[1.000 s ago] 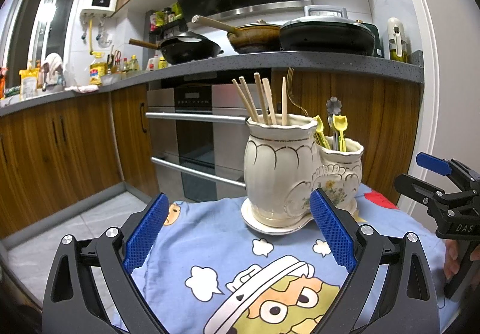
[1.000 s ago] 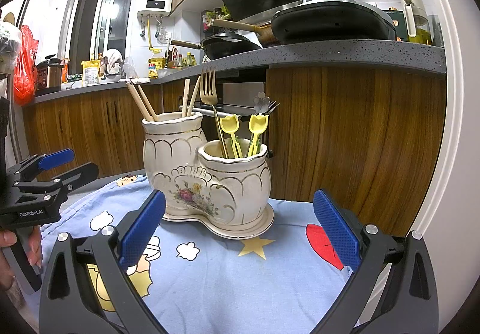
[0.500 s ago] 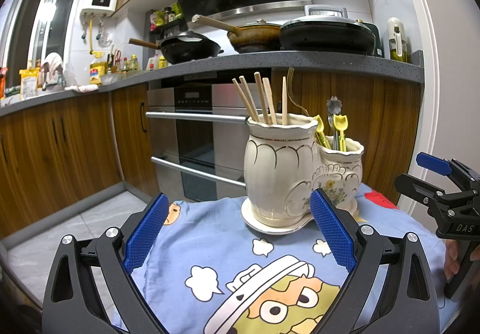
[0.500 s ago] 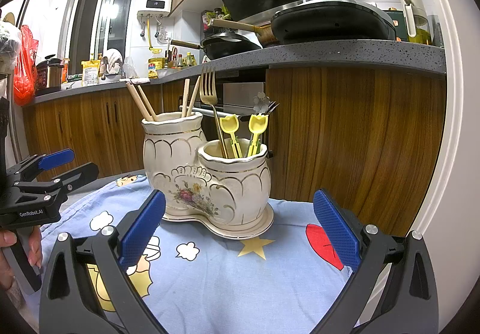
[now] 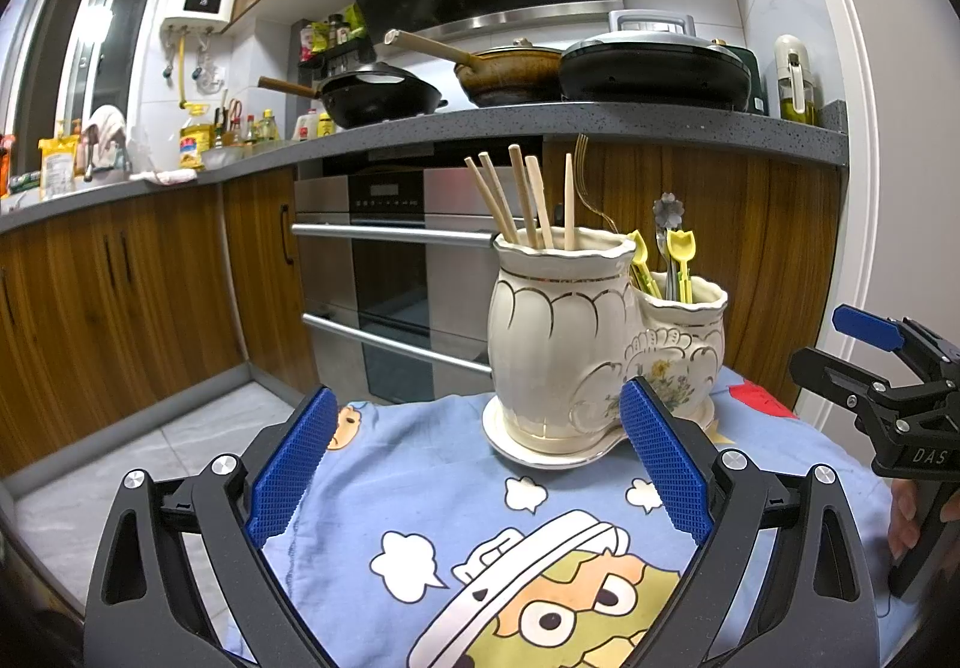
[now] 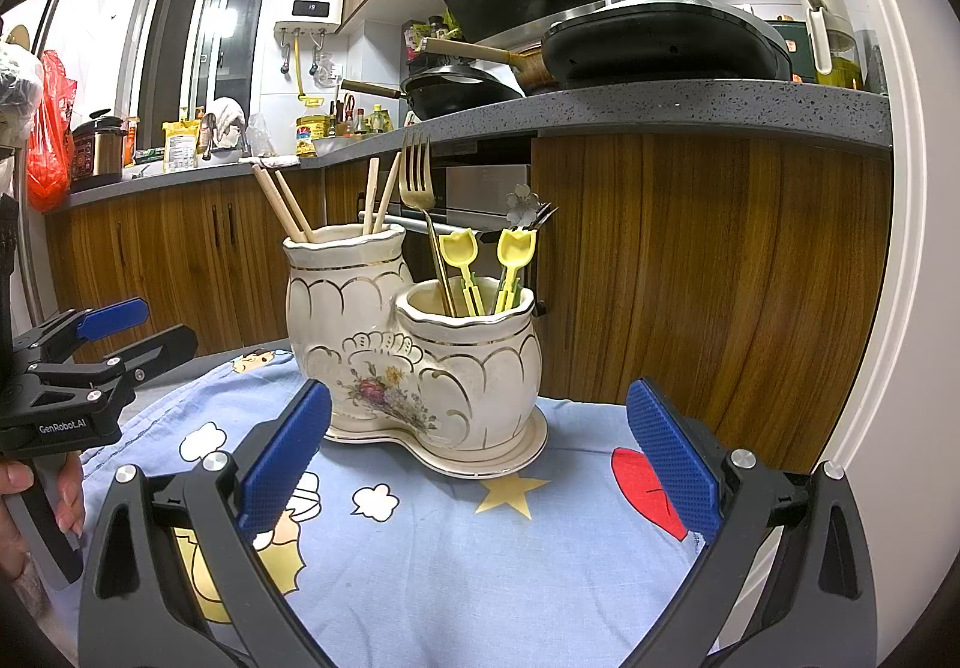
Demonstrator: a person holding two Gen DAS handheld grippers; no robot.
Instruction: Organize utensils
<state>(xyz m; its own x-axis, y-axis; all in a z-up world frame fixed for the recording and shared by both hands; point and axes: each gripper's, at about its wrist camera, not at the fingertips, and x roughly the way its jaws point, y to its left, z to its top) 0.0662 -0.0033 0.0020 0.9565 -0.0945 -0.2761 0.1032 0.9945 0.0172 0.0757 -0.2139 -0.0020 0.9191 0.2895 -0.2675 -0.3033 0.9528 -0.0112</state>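
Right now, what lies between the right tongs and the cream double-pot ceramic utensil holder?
Only bare blue cartoon-print cloth, shown in the right wrist view. The open right tongs sit short of the cream double-pot ceramic utensil holder, with nothing between them.

Both cameras sit low over the cloth-covered counter (image 5: 420, 488), each looking forward between its own blue fingers (image 5: 288, 470) at the double utensil holder (image 5: 576, 344) nearby. The left view faces it from the tall-pot side, the right from the short-pot side (each also catches the other gripper at its edge).
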